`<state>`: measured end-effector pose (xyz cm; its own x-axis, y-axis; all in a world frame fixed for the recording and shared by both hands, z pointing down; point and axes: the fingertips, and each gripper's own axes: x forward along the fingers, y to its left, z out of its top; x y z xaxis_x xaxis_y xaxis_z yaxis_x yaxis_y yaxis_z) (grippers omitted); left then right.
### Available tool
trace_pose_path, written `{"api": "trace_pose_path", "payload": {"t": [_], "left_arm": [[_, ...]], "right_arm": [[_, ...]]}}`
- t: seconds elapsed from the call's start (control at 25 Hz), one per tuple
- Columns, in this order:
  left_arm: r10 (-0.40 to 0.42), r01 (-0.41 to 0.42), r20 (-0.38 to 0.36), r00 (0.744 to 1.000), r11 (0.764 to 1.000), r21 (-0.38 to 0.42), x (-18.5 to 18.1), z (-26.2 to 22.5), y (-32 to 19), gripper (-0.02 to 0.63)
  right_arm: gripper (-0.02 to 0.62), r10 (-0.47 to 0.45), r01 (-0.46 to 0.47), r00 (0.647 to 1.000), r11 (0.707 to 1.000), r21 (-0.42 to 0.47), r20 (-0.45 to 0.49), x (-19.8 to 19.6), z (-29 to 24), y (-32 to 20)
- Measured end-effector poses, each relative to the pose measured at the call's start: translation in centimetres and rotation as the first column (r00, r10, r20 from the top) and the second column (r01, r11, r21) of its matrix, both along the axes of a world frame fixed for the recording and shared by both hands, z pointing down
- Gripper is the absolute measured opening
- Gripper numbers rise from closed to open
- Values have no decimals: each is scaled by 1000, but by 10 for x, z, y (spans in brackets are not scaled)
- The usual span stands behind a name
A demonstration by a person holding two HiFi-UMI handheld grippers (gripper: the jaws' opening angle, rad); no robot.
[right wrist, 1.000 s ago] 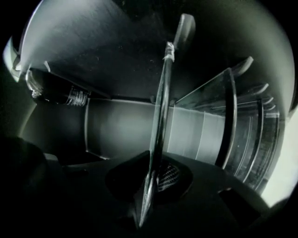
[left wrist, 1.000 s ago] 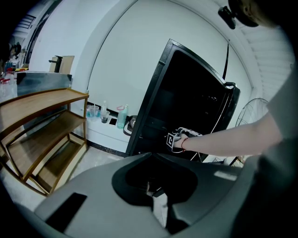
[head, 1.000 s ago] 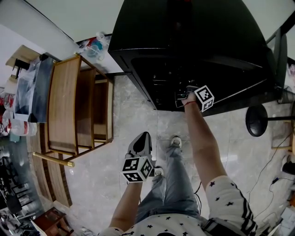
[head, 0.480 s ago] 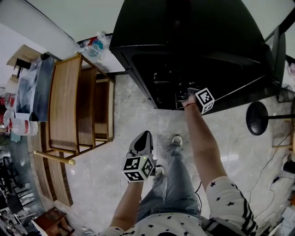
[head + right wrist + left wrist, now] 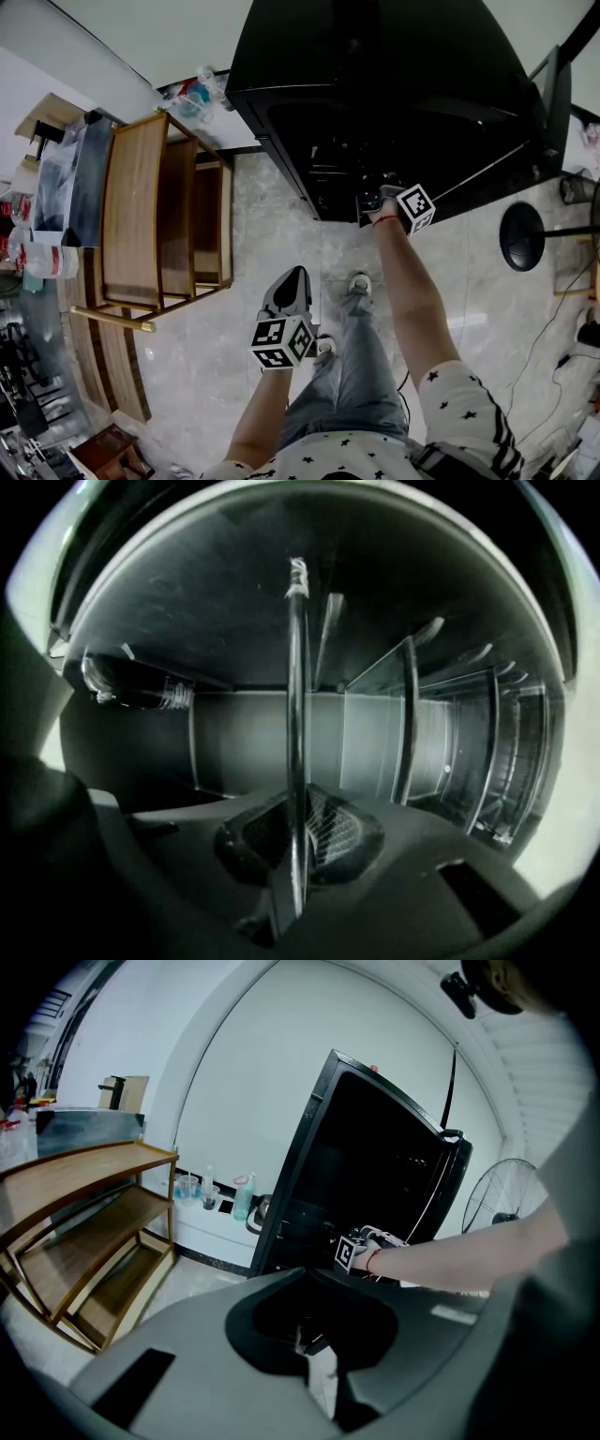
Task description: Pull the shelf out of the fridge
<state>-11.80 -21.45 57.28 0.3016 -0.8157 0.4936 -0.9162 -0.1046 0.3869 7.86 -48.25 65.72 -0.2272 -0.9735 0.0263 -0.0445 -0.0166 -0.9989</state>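
Observation:
A black fridge (image 5: pixel 394 84) stands open ahead of me, its inside dark. My right gripper (image 5: pixel 373 199) reaches into its lower part at arm's length. In the right gripper view the shelf (image 5: pixel 297 696) shows edge-on as a thin dark bar running between the jaws, and my right gripper (image 5: pixel 298 841) is shut on that edge. More shelves and door racks (image 5: pixel 487 752) line the right side. My left gripper (image 5: pixel 292 277) hangs low over the floor, well short of the fridge. In its own view the left gripper (image 5: pixel 307 1342) has its fingertips together with nothing between them.
A wooden shelf rack (image 5: pixel 141 216) stands to the left of the fridge, with bottles (image 5: pixel 192 94) on the floor by the wall behind it. A standing fan's base (image 5: pixel 522 239) is at the right. My feet (image 5: pixel 357 284) are on the marble floor before the fridge.
The right gripper's marker cube has shifted slightly back toward me at the fridge opening. The left gripper has stayed where it was.

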Motion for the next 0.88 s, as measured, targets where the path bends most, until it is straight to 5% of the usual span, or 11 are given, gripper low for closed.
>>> {"api": "trace_pose_path", "payload": {"t": [0.88], "left_arm": [[38, -38, -2, 999, 999, 15, 3, -17, 26, 14]], "right_arm": [[3, -33, 33, 999, 999, 10, 26, -1, -5, 56]]}}
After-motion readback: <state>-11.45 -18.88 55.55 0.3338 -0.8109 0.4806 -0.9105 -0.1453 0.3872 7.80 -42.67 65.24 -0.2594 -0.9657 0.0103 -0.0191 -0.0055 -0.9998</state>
